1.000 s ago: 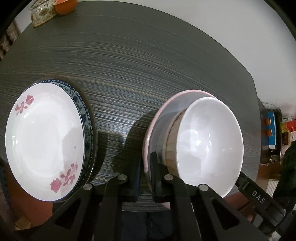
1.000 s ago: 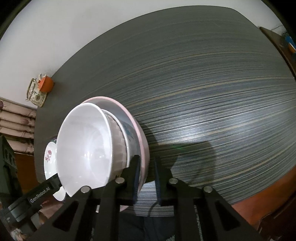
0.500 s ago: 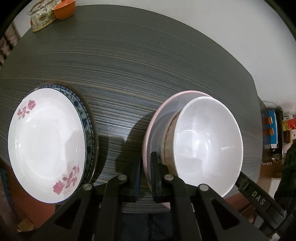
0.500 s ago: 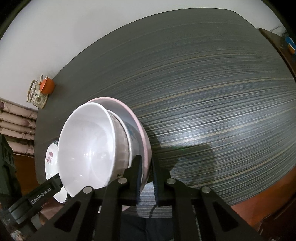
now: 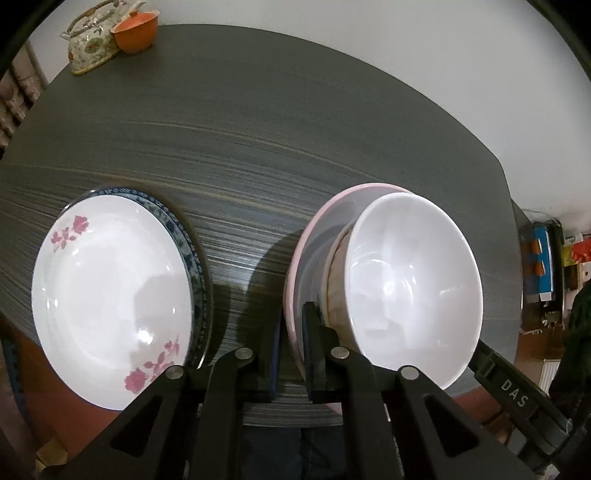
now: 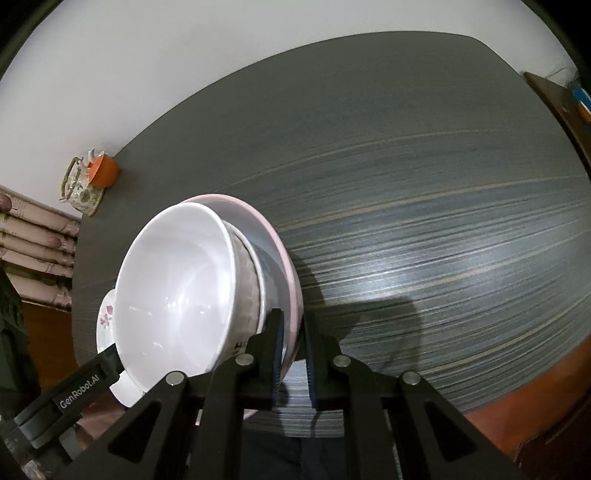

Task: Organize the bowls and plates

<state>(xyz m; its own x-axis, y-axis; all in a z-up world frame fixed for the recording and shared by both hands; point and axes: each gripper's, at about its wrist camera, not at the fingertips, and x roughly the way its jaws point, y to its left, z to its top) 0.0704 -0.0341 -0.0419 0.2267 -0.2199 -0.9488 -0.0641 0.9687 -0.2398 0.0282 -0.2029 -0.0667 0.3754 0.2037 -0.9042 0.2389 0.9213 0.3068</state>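
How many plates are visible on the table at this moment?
3. A rose-patterned white plate lies on a blue-rimmed plate at the left. A pink plate, gripped at both edges, carries stacked bowls at the right. Others may be hidden underneath.

A bowl [image 5: 413, 291] sits nested in another on the wide plate [image 5: 317, 236], near the table's [image 5: 258, 122] front edge; the left gripper [image 5: 291, 339] clamps that plate's left rim, the right gripper [image 6: 293, 354] its right rim; further left, apart from it, a flowered plate [image 5: 110, 291] lies on a patterned one [image 5: 184, 243]; at the far left corner a teapot [image 5: 92, 44] stands with a small cup [image 5: 135, 31] touching its right side.
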